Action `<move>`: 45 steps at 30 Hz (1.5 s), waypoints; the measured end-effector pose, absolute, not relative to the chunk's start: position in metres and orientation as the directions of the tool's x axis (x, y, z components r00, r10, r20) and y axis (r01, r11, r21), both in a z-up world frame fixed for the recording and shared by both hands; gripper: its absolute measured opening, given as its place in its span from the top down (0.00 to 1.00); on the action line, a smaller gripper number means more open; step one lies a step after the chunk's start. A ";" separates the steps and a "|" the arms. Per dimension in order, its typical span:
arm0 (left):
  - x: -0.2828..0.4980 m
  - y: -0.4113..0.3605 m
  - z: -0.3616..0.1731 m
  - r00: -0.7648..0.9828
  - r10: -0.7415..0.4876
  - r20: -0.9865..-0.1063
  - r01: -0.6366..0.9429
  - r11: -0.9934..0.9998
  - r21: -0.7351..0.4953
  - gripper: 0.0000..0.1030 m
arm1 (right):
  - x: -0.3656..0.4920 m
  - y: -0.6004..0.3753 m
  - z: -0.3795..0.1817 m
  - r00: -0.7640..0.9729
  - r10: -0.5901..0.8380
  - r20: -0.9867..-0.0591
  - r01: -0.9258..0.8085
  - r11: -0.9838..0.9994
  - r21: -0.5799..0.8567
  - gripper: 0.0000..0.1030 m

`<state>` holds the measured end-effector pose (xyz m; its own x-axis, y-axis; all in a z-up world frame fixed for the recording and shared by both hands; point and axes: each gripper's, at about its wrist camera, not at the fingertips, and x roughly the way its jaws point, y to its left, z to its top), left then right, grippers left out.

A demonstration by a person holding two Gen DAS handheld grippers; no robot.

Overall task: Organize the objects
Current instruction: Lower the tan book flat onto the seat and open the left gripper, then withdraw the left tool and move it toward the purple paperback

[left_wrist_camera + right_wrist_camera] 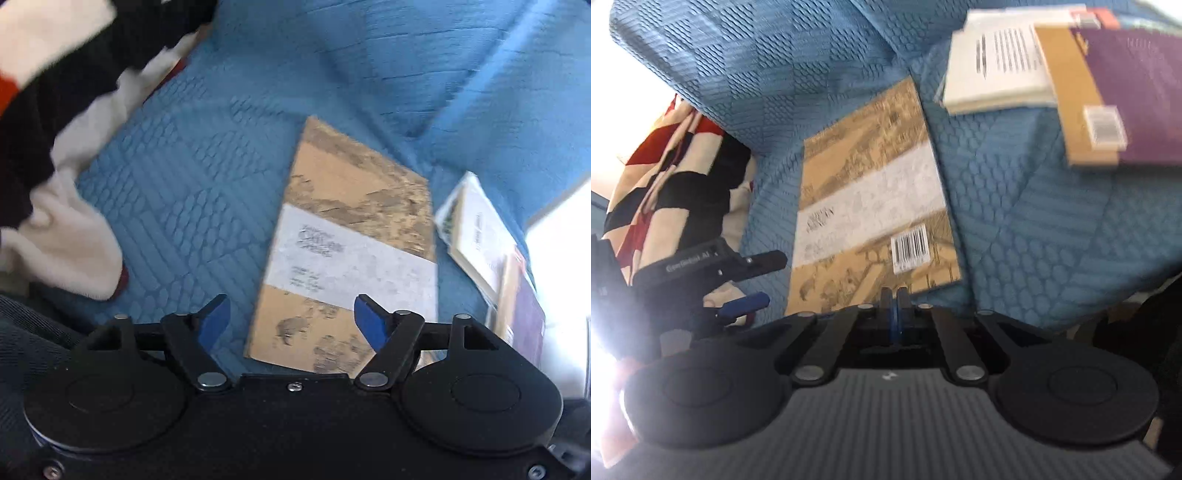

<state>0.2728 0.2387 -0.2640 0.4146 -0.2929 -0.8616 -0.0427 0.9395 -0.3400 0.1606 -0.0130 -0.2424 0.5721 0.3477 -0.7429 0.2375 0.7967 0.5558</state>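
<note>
A tan book with a white band lies flat on the blue quilted cover. My left gripper hovers over the book's near corner, open, nothing between its blue pads; the right wrist view also shows this left gripper, to the left of the book. My right gripper is shut with its pads together and empty, just at the book's near edge by the barcode. A white book and a purple book are stacked to the right.
A black, white and red patterned cloth is bunched at the left of the cover. Folds of the blue cover rise behind the books. Bright light washes out the far right in the left wrist view.
</note>
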 end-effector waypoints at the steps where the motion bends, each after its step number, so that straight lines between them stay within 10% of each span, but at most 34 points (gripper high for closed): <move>1: 0.269 0.234 -0.257 0.428 -0.292 -0.855 -0.022 0.943 -0.332 0.23 | 0.158 -0.014 -0.234 0.582 0.338 -0.740 0.225 0.807 0.546 0.95; 22: 0.172 0.163 -0.070 0.595 -0.485 -0.641 0.331 0.874 -0.354 0.01 | 0.050 -0.035 -0.063 0.793 0.059 -0.606 0.166 0.937 0.309 0.93; 45: 0.079 0.149 -0.055 0.585 -0.513 -0.628 0.359 0.858 -0.367 0.01 | -0.031 -0.032 -0.057 0.792 -0.014 -0.611 0.223 0.937 0.268 0.87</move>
